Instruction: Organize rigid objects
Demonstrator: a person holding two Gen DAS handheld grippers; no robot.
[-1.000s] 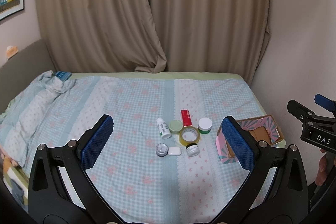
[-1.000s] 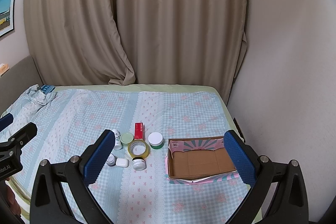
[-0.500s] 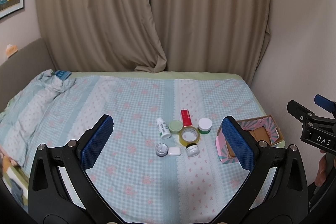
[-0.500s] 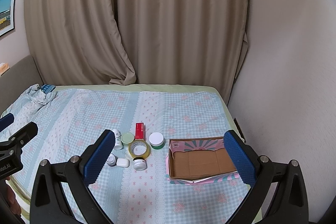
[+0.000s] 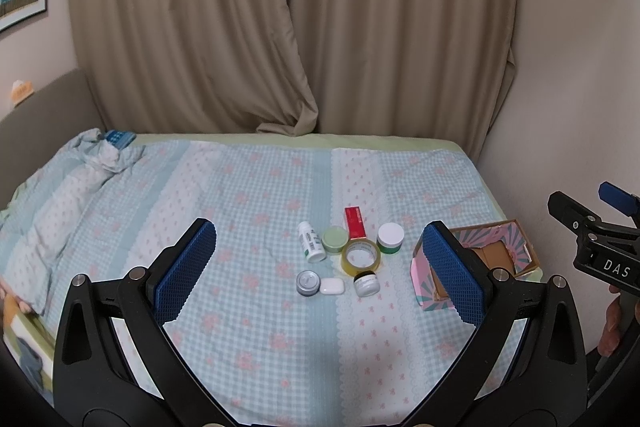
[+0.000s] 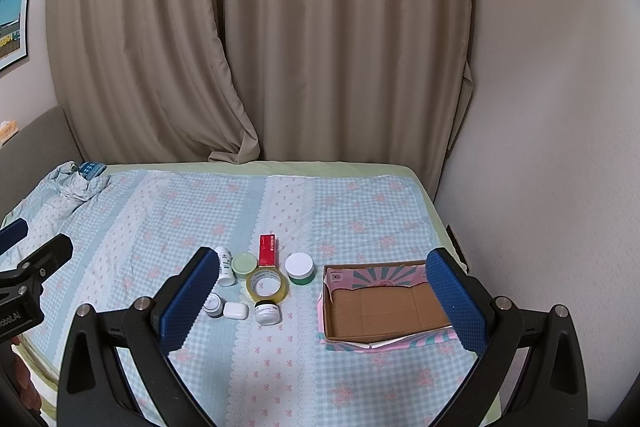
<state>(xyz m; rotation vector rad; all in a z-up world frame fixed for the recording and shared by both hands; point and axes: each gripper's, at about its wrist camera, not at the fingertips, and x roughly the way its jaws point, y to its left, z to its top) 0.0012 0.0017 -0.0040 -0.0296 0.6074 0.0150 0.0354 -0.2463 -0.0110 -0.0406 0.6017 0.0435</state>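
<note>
Left wrist view: left gripper (image 5: 320, 269) held above the bed (image 5: 256, 195), jaws spread wide, nothing between the blue pads (image 5: 185, 269). Framed between them, a small cluster on the checked bedspread: white bottle (image 5: 310, 242) lying on its side, pale green lid (image 5: 334, 239) just beside it, red box (image 5: 356, 223) behind, white-capped green jar (image 5: 390, 237) to the right. In front of these, tape roll (image 5: 361, 258) lying flat, touching or nearly touching the red box. Nearest row: silver tin (image 5: 308, 283), white case (image 5: 332, 286) touching it, small white jar (image 5: 367, 283) just beside the tape roll. Cardboard box (image 5: 500, 251) with pink patterned sides to the right of the cluster, partly hidden by the right pad. Right gripper (image 5: 592, 239) at the frame's right edge, only partly seen, a hand (image 5: 610, 323) below it. Beige curtains (image 5: 288, 27) behind the bed.

Right wrist view: right gripper (image 6: 322, 301) likewise parted wide and empty, over the near part of the bed (image 6: 360, 203). Cardboard box (image 6: 384, 307) open-topped, interior apparently bare, though its right end sat behind a pad. Same cluster well left of it: tape roll (image 6: 267, 286), red box (image 6: 268, 250), green jar (image 6: 299, 268), pale green lid (image 6: 244, 263), white bottle (image 6: 225, 266), small white jar (image 6: 267, 311), white case (image 6: 235, 310), silver tin (image 6: 212, 305) partly behind the left pad. Left gripper (image 6: 24, 267) at the left edge, mostly cropped.
</note>
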